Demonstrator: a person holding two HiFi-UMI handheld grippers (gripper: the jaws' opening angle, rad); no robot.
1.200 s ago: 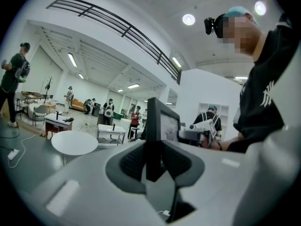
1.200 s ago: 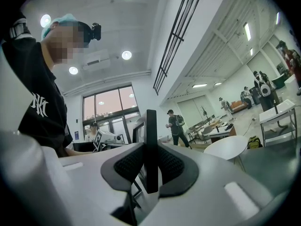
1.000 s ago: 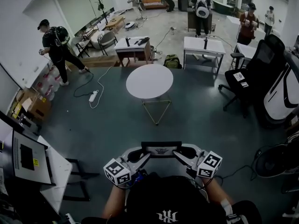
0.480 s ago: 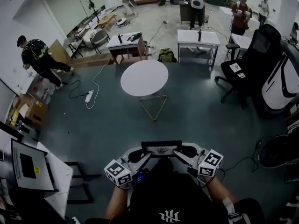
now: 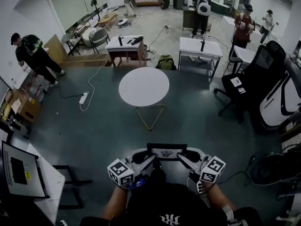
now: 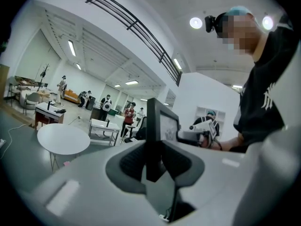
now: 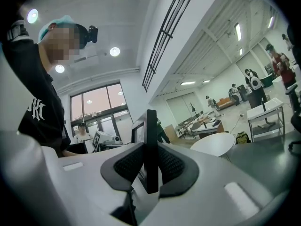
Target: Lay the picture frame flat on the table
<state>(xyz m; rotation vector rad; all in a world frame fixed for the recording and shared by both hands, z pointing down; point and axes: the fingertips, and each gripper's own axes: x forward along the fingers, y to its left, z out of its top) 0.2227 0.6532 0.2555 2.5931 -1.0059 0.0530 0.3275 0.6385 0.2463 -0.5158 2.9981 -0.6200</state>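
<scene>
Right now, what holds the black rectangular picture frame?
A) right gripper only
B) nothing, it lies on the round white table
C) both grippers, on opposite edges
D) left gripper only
C: the left gripper and right gripper each clamp an edge of the picture frame, well short of the round white table.

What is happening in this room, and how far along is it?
A person holds a black picture frame in front of the chest, the left gripper shut on one side edge, the right gripper on the other. The round white table stands ahead across the floor; the frame is not yet laid on it.
</scene>
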